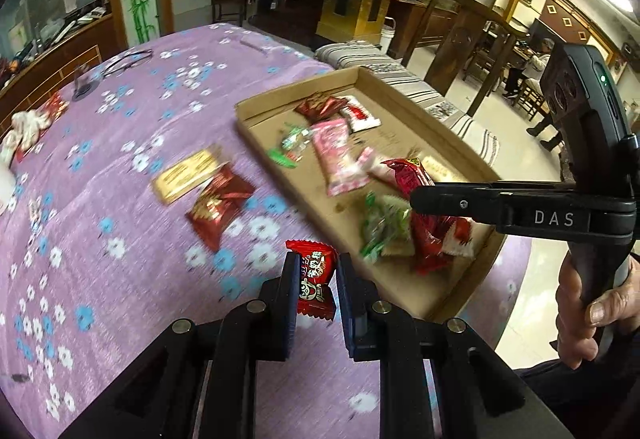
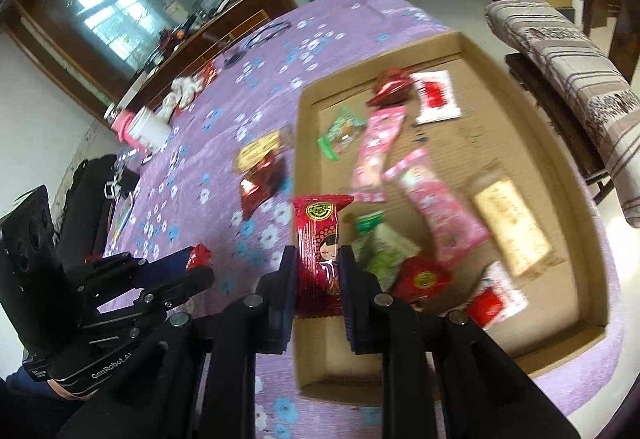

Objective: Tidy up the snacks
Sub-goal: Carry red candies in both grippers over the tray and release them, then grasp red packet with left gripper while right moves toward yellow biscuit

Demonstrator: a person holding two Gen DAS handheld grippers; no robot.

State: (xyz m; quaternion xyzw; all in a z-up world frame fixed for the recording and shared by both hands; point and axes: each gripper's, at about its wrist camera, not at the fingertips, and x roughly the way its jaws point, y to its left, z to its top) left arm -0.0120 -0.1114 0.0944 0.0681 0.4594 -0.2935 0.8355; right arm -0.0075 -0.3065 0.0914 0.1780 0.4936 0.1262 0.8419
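Purple floral cloth (image 1: 120, 199) carries a cardboard tray (image 2: 592, 247) of snacks. Left gripper (image 1: 316, 291) clamps a small red candy (image 1: 314, 281) above the cloth; right gripper (image 2: 318, 271) clamps a red bar (image 2: 320, 251) over the tray's edge.

table: purple floral cloth (image 1: 120, 279) | on it: cardboard tray (image 2: 592, 247), gold packet (image 1: 186, 175), red packet (image 1: 218, 205)
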